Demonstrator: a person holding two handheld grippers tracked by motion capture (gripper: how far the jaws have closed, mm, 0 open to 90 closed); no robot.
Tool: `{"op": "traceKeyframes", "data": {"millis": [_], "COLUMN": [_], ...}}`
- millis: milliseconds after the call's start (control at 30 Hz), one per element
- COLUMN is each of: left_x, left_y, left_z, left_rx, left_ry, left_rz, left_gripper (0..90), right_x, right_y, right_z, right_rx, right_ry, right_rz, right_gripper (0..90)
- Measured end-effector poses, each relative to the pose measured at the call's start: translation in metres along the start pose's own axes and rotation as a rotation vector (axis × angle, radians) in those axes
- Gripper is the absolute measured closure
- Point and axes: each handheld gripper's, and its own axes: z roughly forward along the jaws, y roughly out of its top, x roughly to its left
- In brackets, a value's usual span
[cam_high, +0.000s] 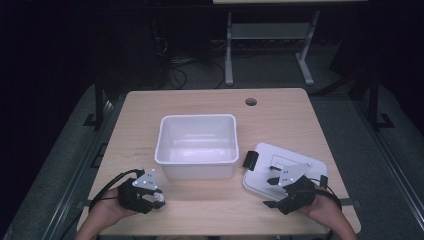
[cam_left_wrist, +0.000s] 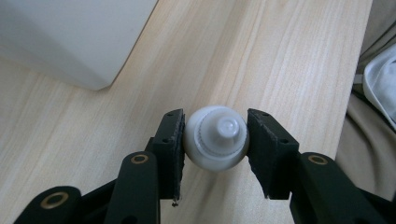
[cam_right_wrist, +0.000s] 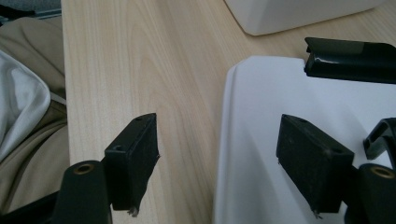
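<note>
Squarely between left fingers (cam_left_wrist: 171, 144), bottle (cam_left_wrist: 215, 138)

A small round white plastic bottle (cam_left_wrist: 215, 137) sits against pale, fine-grained wooden tabletop (cam_left_wrist: 261, 56). The rectangular plastic tub (cam_high: 196, 145) is plain white; the flat white plastic lid (cam_right_wrist: 280, 140) carries glossy black latches (cam_right_wrist: 350, 53). Gripper pads (cam_right_wrist: 133, 158) are matt black.

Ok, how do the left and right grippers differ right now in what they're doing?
The left gripper is shut on a small white bottle, pads pressing both its sides; the right gripper stands open and holds nothing. The left gripper sits near the white bin's front left corner, while the right gripper hangs over the edge of the white lid, one jaw above the lid, the other above bare table. Both have black jaws.
</note>
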Motion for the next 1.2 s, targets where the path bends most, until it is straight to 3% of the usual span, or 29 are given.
{"op": "traceKeyframes", "data": {"millis": [600, 1200], "left_x": [-0.001, -0.003], "left_y": [0.000, 0.008], "left_z": [-0.004, -0.035], "left_rx": [-0.018, -0.034], "left_ry": [0.002, 0.020], "left_rz": [0.006, 0.032], "left_gripper": [59.9, 59.9], "right_x": [-0.001, -0.001], "right_y": [-0.001, 0.000], "right_z": [-0.001, 0.000], "right_rx": [0.004, 0.008], "right_ry": [-0.008, -0.010], "right_rz": [0.002, 0.002], "right_gripper": [28.8, 28.7]}}
